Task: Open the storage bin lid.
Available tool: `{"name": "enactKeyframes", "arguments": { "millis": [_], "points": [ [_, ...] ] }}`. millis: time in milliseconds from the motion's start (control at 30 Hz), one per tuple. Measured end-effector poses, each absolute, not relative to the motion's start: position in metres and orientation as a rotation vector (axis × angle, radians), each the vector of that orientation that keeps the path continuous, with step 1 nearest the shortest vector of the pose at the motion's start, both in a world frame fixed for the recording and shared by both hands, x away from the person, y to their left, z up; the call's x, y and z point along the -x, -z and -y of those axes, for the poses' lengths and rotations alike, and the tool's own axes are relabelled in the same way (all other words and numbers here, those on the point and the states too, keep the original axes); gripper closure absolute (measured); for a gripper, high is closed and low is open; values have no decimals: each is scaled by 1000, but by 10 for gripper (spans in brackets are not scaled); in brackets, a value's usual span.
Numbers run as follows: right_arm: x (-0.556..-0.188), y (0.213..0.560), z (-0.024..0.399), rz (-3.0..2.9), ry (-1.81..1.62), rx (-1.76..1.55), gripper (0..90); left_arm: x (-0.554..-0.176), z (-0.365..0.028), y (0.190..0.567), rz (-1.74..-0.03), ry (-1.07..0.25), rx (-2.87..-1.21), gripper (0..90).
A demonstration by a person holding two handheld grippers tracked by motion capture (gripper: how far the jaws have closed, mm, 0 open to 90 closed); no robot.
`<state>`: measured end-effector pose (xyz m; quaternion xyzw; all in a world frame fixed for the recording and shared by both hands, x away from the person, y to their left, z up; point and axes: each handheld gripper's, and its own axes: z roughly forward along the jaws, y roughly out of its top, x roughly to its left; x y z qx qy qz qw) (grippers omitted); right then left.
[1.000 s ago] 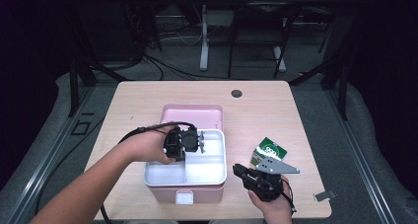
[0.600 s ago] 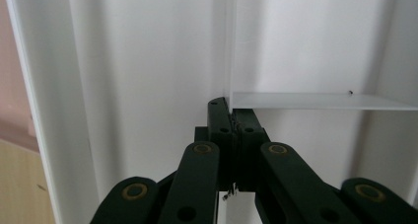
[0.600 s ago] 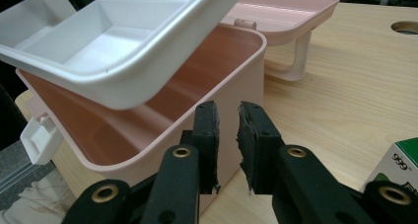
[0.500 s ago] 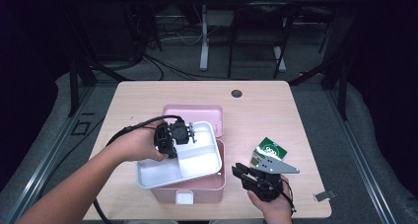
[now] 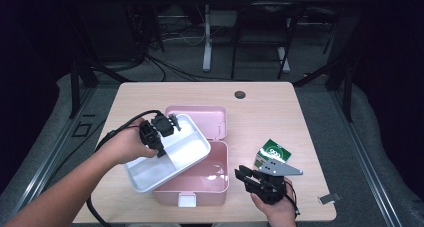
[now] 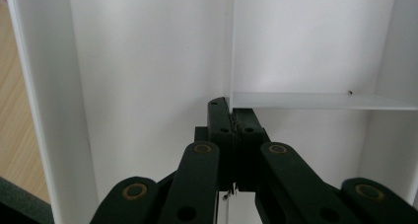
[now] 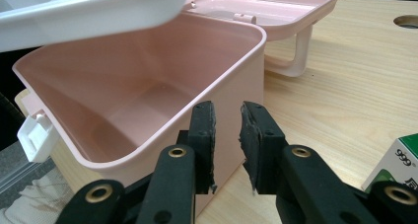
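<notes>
My left gripper point(image 5: 171, 123) is shut on a thin divider wall of a white compartment tray point(image 5: 150, 172) and holds it tilted above the left rim of the open pink box point(image 5: 216, 179). Along the left gripper's point(image 6: 231, 105) own view, its jaws pinch that divider of the tray point(image 6: 148, 61). The right gripper point(image 5: 243, 175) rests by the box's front right corner. Its jaws point(image 7: 227, 116) have just been opening; they stand slightly apart with nothing between them, in front of the box wall point(image 7: 231, 81). The box's inside point(image 7: 133, 105) is bare.
The pink lid point(image 5: 212, 118) lies back flat behind the box. A green and white carton point(image 5: 272, 153) stands right of the box, close to my right hand. A small metal piece point(image 5: 327, 198) lies at the table's front right edge, and a round hole point(image 5: 240, 94) is at the back.
The left gripper has lifted the white tray out of the pink box and carried it to the left, tilted. The right hand has stayed put.
</notes>
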<state>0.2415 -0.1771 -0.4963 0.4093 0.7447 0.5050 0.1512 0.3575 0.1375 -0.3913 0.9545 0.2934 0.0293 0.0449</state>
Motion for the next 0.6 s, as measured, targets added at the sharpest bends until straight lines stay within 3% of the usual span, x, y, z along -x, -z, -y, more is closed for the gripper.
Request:
{"name": "enactKeyframes", "arguments": {
  "millis": [600],
  "points": [
    [-243,498,176,-2147,-1447,-1181,748,-371,-243,399,-1216,-105,-2809,891]
  ]
}}
